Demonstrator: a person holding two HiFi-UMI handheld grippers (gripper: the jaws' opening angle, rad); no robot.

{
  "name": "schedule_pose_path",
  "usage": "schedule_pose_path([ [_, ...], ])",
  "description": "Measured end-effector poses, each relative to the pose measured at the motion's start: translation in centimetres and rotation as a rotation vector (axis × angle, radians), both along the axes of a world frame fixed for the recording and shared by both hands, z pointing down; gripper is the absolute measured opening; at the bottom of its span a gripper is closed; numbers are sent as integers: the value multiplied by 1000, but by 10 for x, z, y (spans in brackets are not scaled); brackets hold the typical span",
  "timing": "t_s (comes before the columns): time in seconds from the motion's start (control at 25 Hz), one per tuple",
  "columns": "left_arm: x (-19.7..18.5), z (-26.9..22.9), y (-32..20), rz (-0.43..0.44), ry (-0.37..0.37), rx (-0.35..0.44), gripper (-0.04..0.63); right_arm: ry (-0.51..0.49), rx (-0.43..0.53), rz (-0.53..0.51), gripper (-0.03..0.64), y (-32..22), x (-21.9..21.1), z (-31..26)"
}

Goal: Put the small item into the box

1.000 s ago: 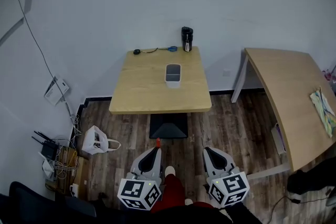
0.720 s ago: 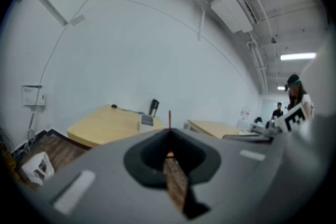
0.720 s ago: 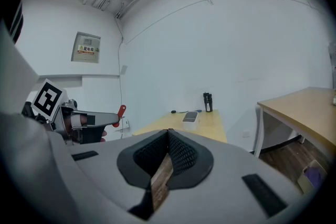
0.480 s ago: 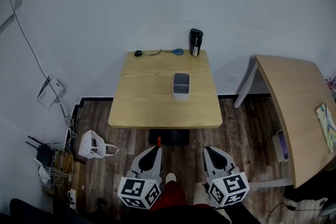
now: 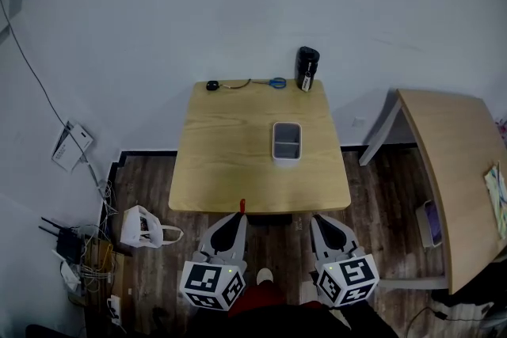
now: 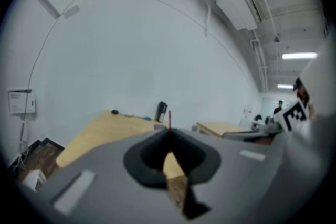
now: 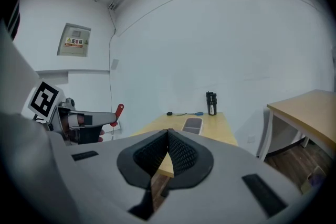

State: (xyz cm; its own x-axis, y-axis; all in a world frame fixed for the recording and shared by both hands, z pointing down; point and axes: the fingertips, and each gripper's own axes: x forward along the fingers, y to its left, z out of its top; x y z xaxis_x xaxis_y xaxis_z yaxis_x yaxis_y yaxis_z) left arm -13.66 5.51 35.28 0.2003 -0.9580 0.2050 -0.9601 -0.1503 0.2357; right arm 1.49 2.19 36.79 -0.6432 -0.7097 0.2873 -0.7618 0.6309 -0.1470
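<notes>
Left hand-held gripper [image 5: 239,217] pinching red item [image 5: 242,205] (thin), box [image 5: 287,141] on table [image 5: 222,162]

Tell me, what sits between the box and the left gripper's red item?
Only bare tabletop, in the head view, between box and red item.

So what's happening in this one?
A person stands at the near edge of a wooden table with a gripper in each hand. The left gripper is shut on a small red item that sticks out past its tips. The right gripper is shut with nothing in it. The white box sits open further in on the table, and the item is not yet in it.
</notes>
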Motion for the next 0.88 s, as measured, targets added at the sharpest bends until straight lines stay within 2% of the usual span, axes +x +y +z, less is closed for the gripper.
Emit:
schedule_pose_path([
  [0.48,-32,6,-39,30,6,4,14,20,-8,37,8,-37,-35,7],
  [0.88,-34,14,-58,63,11,-15,14,47,-20,99,8,-52,-25,12],
])
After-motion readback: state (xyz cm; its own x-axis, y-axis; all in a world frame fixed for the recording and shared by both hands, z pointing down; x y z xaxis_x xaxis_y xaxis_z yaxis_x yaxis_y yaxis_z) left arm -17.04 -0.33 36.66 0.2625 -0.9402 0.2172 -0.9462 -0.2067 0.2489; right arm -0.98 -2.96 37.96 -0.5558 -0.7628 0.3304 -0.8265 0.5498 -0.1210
